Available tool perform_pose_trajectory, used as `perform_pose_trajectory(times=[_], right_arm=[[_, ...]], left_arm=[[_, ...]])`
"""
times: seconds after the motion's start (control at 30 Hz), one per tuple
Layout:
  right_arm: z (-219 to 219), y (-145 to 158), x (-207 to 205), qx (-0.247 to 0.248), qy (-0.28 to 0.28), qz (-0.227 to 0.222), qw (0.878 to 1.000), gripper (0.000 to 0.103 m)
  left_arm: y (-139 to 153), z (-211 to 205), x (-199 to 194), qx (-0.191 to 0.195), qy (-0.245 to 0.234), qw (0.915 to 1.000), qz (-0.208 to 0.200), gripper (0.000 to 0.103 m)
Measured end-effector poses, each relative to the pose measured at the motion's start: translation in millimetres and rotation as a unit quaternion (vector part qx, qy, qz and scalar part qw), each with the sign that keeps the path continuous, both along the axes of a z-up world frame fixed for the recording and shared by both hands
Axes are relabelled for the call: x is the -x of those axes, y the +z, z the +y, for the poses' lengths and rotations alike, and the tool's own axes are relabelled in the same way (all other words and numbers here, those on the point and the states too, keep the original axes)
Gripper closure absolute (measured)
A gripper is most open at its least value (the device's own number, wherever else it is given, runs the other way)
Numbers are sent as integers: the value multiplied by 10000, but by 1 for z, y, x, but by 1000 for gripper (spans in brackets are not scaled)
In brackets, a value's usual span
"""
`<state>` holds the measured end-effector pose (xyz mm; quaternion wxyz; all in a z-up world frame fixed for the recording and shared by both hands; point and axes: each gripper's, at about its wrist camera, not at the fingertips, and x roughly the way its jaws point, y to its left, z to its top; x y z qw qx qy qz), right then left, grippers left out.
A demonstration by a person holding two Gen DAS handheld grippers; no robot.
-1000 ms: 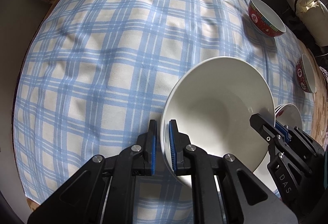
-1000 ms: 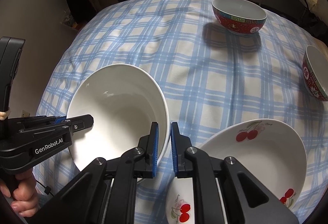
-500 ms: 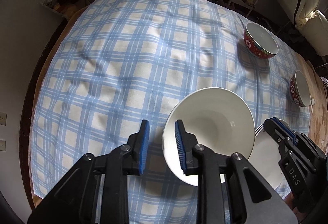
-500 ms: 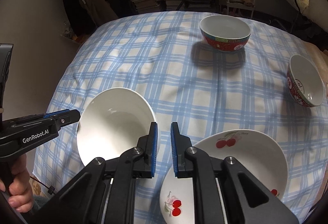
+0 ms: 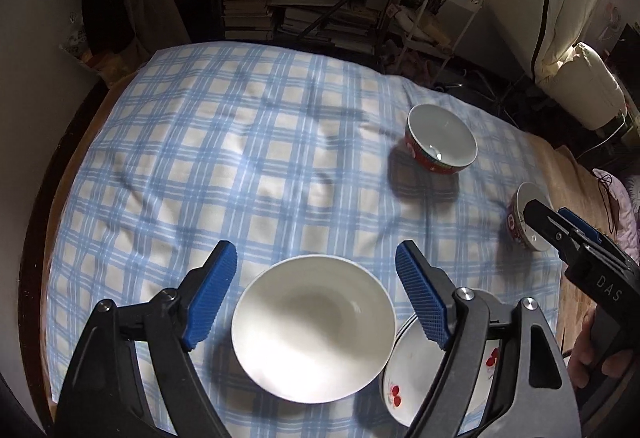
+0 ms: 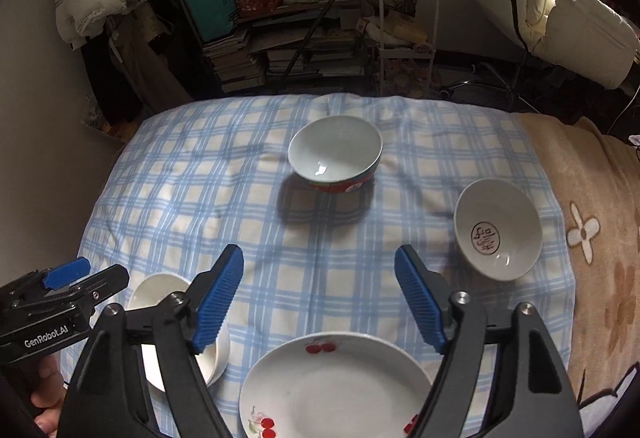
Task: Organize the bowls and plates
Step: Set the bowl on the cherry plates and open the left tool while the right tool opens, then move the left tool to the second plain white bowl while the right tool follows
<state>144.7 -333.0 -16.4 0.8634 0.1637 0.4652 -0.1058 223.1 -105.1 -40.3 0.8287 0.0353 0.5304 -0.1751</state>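
A plain white bowl rests upright on the blue checked cloth, its right edge against a cherry-patterned plate. My left gripper hovers above the bowl, its jaws opening wide, pads clear of the rim. My right gripper hangs over the cherry plate, jaws also opening, nothing between them. In the right wrist view the white bowl is partly hidden behind a finger. A red-sided bowl stands mid-table. A smaller bowl with a printed mark inside sits to the right.
The checked cloth covers the table, with a dark table edge at the left. A brown flowered blanket lies at the right. Beyond the far edge stand stacked books, a white cart and a pale chair. A hand holds the right gripper's handle.
Both grippers let go of the white bowl's rim, opened wide and rose away from the table. The bowl now sits on the cloth beside the cherry plate.
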Motion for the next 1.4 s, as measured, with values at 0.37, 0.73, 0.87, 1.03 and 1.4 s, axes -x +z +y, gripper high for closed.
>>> perform_pose_trajectory(times=[0.37, 0.73, 0.87, 1.03, 1.4], right_arm=[[-58, 8, -47, 409, -69, -79, 9991, 11], [-66, -39, -86, 456, 327, -20, 9984, 11], [-78, -52, -95, 319, 368, 75, 9988, 12], [-78, -64, -106, 158, 619, 78, 9979, 21], [-88, -104, -120, -169, 509, 546, 9971, 59]], left_arm=[[22, -44, -54, 76, -154, 9983, -558, 13], [-1, -110, -97, -259, -709, 9941, -774, 13], [-23, -126, -105, -344, -857, 9928, -763, 13], [-51, -141, -115, -331, -954, 9933, -561, 13], [-98, -162, -128, -417, -972, 9944, 50, 23]])
